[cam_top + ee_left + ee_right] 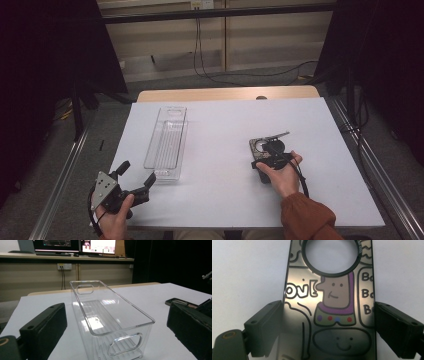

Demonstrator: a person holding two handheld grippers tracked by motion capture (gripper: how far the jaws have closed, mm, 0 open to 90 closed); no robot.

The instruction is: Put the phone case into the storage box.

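Phone case [332,310] (perhaps gripped) — bin [167,142] apart

Table: my white-topped table [225,120], wooden edge at the far side.
Floor: grey [175,82], cables [250,75] trailing.
Wall: beige panels [270,40].
Sides: black curtains [45,50].
Shelf: two lit monitors [75,245].

your left hand [114,220] is holding the left claw [136,174] low at the near left, its jaws spread wide apart. your right hand [283,175] is holding the right claw [270,148] pointed forward and down, jaws parted, sleeve trailing back.
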